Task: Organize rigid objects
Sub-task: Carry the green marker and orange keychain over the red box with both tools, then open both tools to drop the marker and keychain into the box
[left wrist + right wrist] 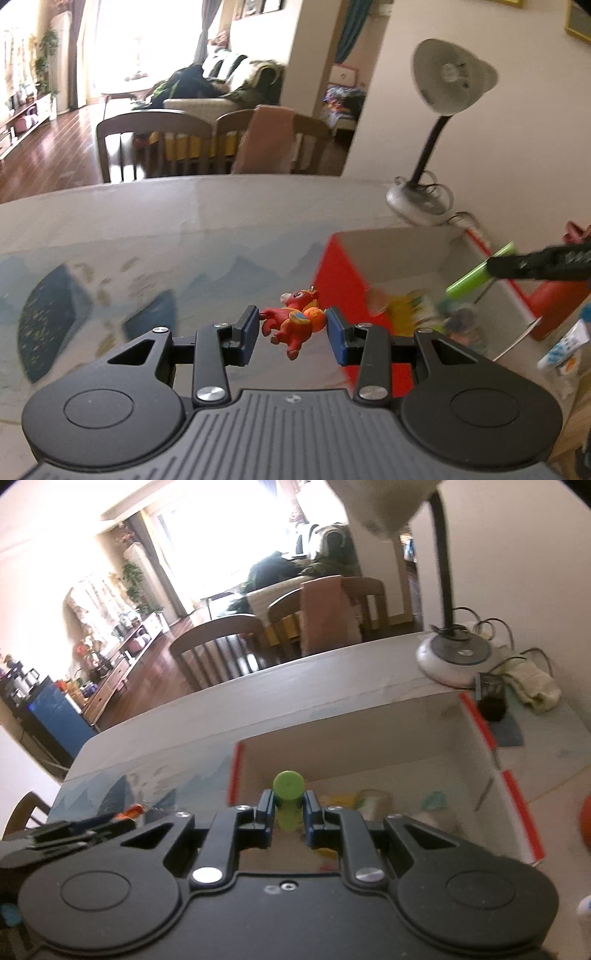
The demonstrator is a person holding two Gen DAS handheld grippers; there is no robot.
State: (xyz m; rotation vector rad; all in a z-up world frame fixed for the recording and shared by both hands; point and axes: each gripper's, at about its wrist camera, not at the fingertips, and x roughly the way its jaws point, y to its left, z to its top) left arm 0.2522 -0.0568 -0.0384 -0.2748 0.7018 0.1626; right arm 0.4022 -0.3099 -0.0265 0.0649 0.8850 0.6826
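— What's biggest here?
— The glossy printed surface (155, 236), then the open cardboard box (511, 797) with red-taped edges, blurred odds and ends inside.

— And the grippers?
— The left gripper (291, 326) has its blue-padded fingers clamped on a lumpy red toy animal (295, 319) (orange wing, stubby legs) above the surface beside the box. The right gripper (289, 814) pinches a smooth green plastic cylinder (288, 794) over the box.

A red-walled box (480, 716), open at the top, blocks the bench (184, 229) to the right; small items litter its floor. A desk lamp (436, 110) rises behind its far corner. Leftward, the patterned bench lies open to the far edge.
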